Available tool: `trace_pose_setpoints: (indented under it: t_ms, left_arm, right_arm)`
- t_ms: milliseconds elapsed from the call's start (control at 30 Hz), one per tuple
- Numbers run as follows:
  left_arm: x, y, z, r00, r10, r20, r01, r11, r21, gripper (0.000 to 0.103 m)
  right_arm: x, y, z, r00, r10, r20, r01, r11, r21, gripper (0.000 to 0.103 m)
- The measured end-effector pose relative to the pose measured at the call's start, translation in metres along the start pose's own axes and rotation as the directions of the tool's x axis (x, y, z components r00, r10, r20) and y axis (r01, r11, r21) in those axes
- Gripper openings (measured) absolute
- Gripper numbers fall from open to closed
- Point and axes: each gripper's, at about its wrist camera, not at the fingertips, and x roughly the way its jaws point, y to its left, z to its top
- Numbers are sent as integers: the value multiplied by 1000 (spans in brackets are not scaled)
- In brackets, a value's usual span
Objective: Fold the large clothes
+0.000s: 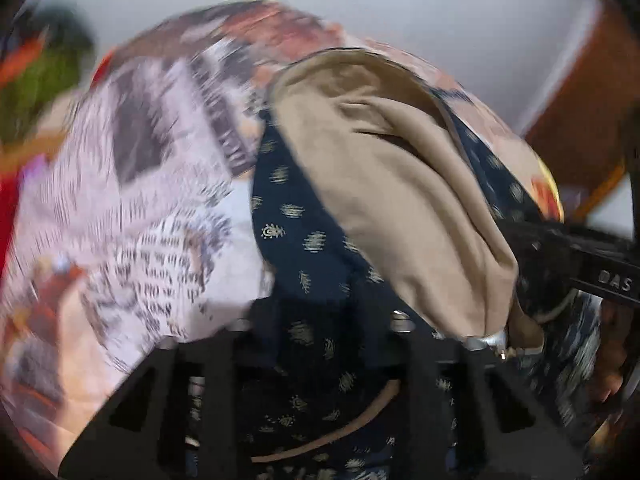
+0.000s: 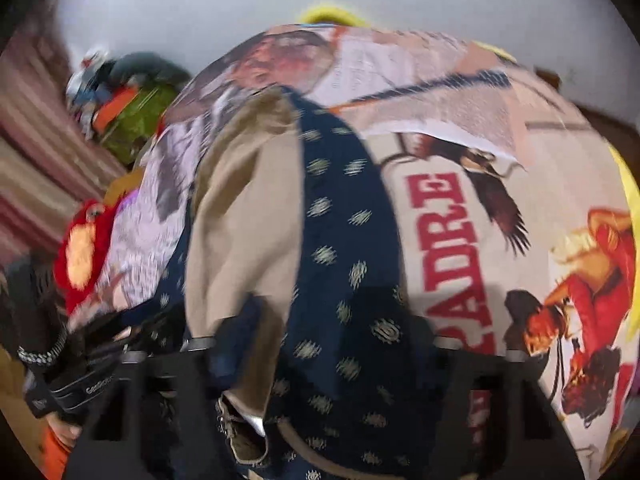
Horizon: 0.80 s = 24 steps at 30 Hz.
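A large navy garment (image 1: 304, 248) with small gold motifs and a tan lining (image 1: 384, 184) hangs over a table covered in printed paper. My left gripper (image 1: 324, 320) is shut on the navy cloth, which drapes between its black fingers. In the right wrist view the same garment (image 2: 344, 240) and its tan side (image 2: 240, 216) fill the middle. My right gripper (image 2: 320, 336) is shut on the cloth near a tan trim edge. The other gripper (image 1: 600, 276) shows at the right of the left wrist view. Both views are motion-blurred.
The table top (image 2: 460, 208) is covered with newspaper and poster prints. A red plush toy (image 2: 80, 248) and a pile of green and orange items (image 2: 132, 120) lie at the left. A white wall (image 2: 200, 0) is behind; a brown wooden surface (image 1: 580, 100) is at the right.
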Motion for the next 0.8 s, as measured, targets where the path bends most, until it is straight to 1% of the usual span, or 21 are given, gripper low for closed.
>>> trace_pose_setpoints:
  t_ms: [33,67,100,133,267,367,467,567,633,700,800]
  left_arm:
    - [-4,-6,0,1000,8,-4,-8,999,32,14]
    - [-11,-11,0,1000,2,-5,-2,999,47,13]
    - [-18,-14,-1,1000,-7,-4,7,999,54,12]
    - [-29,-18,-2,1000,-22,3,22,998,62,12]
    - [-65,-29,-17,998,-69,9,68,992,109,12]
    - [-89,-36,-41,998,-63,-19,65,983,171,12]
    - [-97,-39,-64,996,-56,-64,67,981,185,12]
    - [-102,-40,-92,994,-20,-108,41,979,202,13]
    - [-100,-39,-108,991,2,-136,25,979,201,13]
    - [-97,-36,-124,985,18,-172,13,984,178,13]
    - [-90,-31,-146,975,71,-211,-33,984,178,16]
  right_arm:
    - [-1,7,-3,1000,-18,4,18,999,-41,30]
    - [-4,14,-8,999,-35,9,36,995,-89,27]
    - [-7,21,-13,999,-47,15,48,990,-135,20]
    - [-12,25,-18,998,-53,20,56,986,-160,17]
    - [-39,30,-33,1000,-1,24,5,987,-163,15]
    - [-67,36,-53,999,35,24,-30,984,-174,15]
    - [-85,41,-78,999,50,6,-47,979,-198,15]
    - [-101,40,-105,999,53,-9,-54,977,-205,15]
    - [-109,39,-125,1000,25,-15,-28,974,-224,16]
    - [-114,35,-145,999,-13,-32,5,972,-233,16]
    - [-112,25,-166,991,-96,-94,73,971,-228,16]
